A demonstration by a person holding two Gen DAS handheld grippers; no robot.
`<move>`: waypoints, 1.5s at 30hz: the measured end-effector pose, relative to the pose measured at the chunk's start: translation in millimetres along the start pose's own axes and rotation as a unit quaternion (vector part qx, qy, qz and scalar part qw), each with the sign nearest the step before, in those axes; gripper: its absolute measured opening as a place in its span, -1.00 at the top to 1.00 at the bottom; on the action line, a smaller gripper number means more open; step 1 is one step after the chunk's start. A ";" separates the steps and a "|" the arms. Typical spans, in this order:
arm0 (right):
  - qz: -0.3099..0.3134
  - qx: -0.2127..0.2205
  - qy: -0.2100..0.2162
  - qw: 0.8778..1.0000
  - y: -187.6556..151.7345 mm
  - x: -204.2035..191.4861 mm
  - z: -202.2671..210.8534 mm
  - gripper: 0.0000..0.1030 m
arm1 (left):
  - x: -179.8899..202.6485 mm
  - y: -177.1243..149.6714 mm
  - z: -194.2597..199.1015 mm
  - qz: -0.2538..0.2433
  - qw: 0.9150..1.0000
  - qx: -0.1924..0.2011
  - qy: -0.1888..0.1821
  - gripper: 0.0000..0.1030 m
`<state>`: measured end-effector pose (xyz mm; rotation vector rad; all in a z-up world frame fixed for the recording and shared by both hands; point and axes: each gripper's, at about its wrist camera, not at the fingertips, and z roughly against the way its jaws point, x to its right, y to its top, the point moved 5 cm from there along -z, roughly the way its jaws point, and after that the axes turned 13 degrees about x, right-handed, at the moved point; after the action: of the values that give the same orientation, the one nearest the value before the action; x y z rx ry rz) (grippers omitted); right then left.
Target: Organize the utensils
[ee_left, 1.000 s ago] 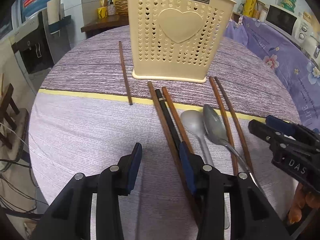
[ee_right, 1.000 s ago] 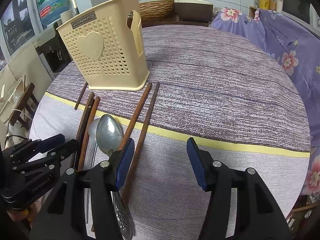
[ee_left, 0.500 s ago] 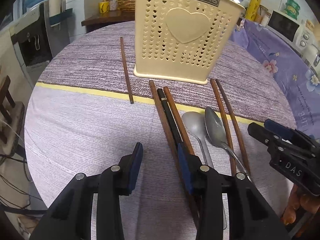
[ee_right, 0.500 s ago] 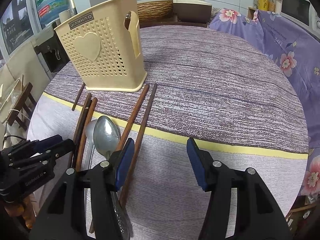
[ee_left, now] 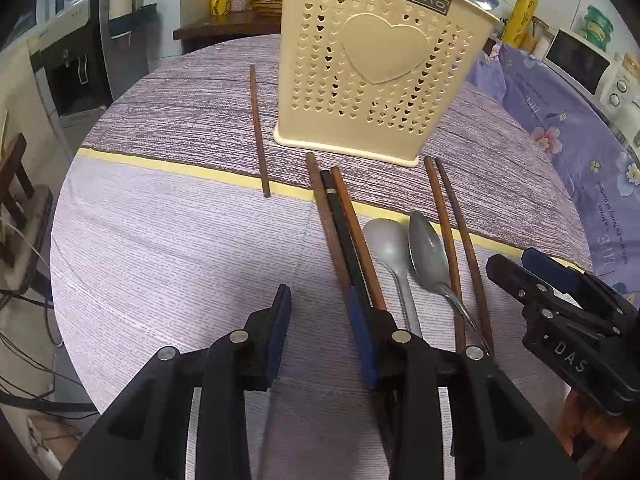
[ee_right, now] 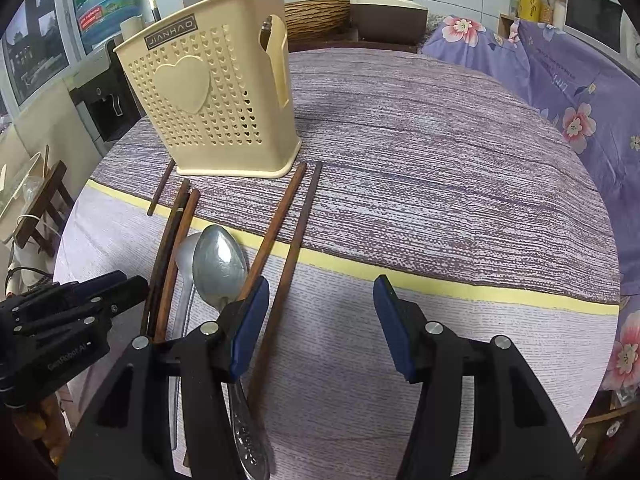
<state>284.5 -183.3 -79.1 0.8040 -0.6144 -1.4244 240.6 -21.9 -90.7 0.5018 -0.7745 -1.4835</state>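
Observation:
A cream perforated utensil holder (ee_left: 380, 80) stands upright on the round table. In front of it lie a lone brown chopstick (ee_left: 258, 128), a bundle of three chopsticks (ee_left: 340, 224), two metal spoons (ee_left: 386, 240) (ee_left: 428, 252) and a pair of chopsticks (ee_left: 452, 216). My left gripper (ee_left: 320, 312) hovers low over the cloth. Its jaws are closing with nothing between them, and its right finger (ee_left: 362, 336) covers the near ends of the bundle. My right gripper (ee_right: 322, 304) is open beside the spoon (ee_right: 218, 264). One chopstick (ee_right: 294, 248) of the pair runs under its gap.
The tablecloth (ee_right: 440, 184) is purple-striped at the back and pale in front, split by a yellow band. A flowered purple cover (ee_right: 568, 80) lies to the right. A water dispenser (ee_left: 72, 76) and a wooden rack (ee_left: 16, 184) stand off the table's left edge.
The left gripper's jaws have drawn closer together and its view has rolled slightly. The right gripper and the utensils on the table stay where they were.

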 end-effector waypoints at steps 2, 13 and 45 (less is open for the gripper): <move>-0.003 0.000 -0.002 1.000 -0.8 2.5 -0.3 -0.08 | 0.0 -1.1 1.9 0.011 1.000 0.002 -0.003 0.39; -0.001 0.025 -0.024 0.999 1.4 7.4 13.2 -0.36 | 10.4 -16.7 7.6 -0.031 0.999 0.002 0.036 0.35; -0.003 -0.045 -0.002 0.999 33.9 -11.4 -62.6 0.40 | -2.8 50.5 -57.1 -0.054 0.998 -0.008 0.026 0.74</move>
<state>353.7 -165.7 -89.2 0.7329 -0.5481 -1.4500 316.7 -25.4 -92.9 0.5751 -0.7031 -1.5697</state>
